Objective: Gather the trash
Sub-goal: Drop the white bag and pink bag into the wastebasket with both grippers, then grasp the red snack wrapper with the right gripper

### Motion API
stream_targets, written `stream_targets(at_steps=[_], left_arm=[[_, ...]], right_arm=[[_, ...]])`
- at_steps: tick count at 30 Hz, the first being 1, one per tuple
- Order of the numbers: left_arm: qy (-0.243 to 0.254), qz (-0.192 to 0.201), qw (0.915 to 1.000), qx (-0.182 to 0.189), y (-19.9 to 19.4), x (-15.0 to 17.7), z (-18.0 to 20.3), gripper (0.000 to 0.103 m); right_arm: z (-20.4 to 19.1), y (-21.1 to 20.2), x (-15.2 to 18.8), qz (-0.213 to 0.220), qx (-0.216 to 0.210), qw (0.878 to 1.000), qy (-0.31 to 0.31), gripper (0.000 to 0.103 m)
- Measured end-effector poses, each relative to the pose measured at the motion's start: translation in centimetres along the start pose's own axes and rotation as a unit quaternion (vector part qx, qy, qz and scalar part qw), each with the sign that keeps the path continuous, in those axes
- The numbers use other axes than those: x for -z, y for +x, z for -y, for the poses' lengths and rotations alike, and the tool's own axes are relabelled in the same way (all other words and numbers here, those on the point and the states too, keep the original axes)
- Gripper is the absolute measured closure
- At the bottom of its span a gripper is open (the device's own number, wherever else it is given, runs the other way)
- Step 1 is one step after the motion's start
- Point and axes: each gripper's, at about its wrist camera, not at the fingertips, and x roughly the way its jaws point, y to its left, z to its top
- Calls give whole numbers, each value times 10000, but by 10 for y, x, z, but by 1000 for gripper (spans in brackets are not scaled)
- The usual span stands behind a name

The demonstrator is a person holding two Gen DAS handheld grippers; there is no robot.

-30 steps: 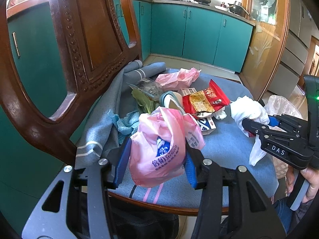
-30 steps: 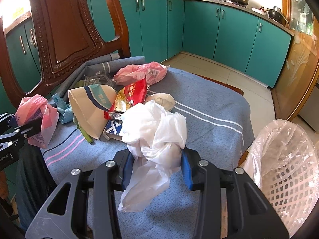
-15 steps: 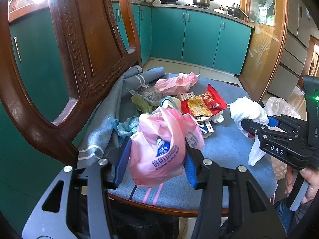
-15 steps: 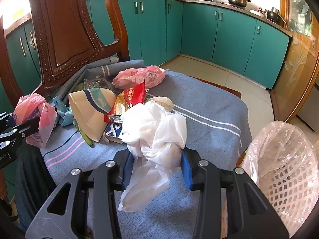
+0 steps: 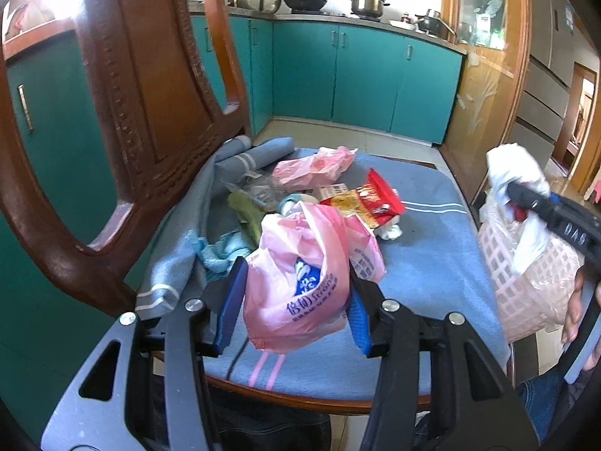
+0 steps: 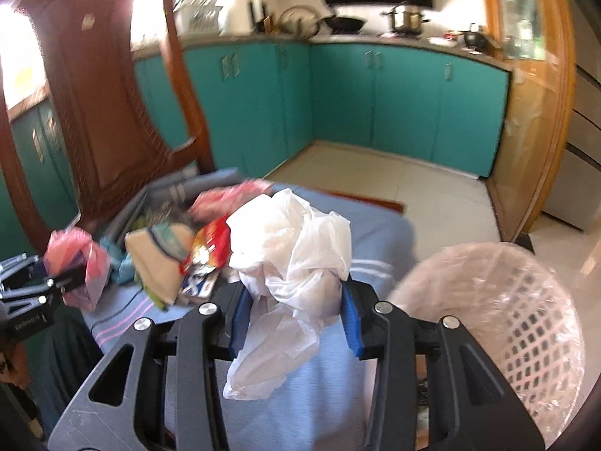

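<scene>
Our right gripper (image 6: 295, 314) pinches the white plastic bag (image 6: 291, 248) above the chair cushion (image 6: 379, 236), just left of the lined pink basket (image 6: 526, 323). Our left gripper (image 5: 295, 308) clamps the pink bag (image 5: 300, 274) farther from the basket. The basket's bottom is cut off, and blur smears the remaining wrappers (image 6: 204, 251).

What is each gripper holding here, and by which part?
Left gripper clamps a crumpled pink plastic bag with blue print across its bunched middle. Right gripper clamps a crumpled white plastic bag around its middle, tail hanging below.
</scene>
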Motion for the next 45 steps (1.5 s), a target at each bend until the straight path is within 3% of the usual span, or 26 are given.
stream_targets(at_steps=[6, 10, 16, 18, 22, 26, 28, 29, 32, 34, 37, 41, 45], left_arm=[[241, 60, 9988, 414, 2, -13, 34, 53], [505, 110, 9946, 903, 6, -26, 76, 53], [1022, 109, 9784, 1795, 12, -40, 161, 53], [1217, 39, 9716, 2029, 19, -41, 190, 53], [1420, -239, 9591, 2436, 35, -36, 231, 53], [1663, -455, 9464, 2732, 47, -26, 262, 50], [1724, -505, 9411, 2865, 51, -22, 271, 29], [1717, -488, 9410, 2875, 51, -21, 272, 26], [1698, -463, 9438, 2798, 51, -20, 264, 22], [1580, -424, 9512, 2617, 52, -23, 255, 22], [1156, -192, 9725, 2011, 48, -28, 214, 22], [677, 220, 9928, 962, 32, -27, 145, 22], [312, 218, 9990, 247, 21, -22, 79, 22]], right_arm=[[64, -33, 6, 219, 664, 9964, 478, 62], [108, -48, 20, 152, 1143, 9888, 943, 62], [158, -48, 47, -316, 1318, 9759, 1709, 62], [165, -43, 55, -490, 1364, 9719, 1854, 58], [180, -61, 59, -153, 1527, 9617, 2271, 19], [194, -77, 62, 277, 1536, 9492, 2732, 16], [199, -78, 63, 355, 1549, 9450, 2857, 16], [199, -79, 63, 409, 1540, 9432, 2915, 16], [197, -78, 58, 506, 1474, 9427, 2948, 16], [192, -76, 55, 515, 1422, 9450, 2899, 15], [185, -71, 47, 548, 1301, 9493, 2808, 15], [161, -61, 33, 619, 980, 9609, 2516, 15], [117, -40, 14, 545, 609, 9787, 1885, 15]])
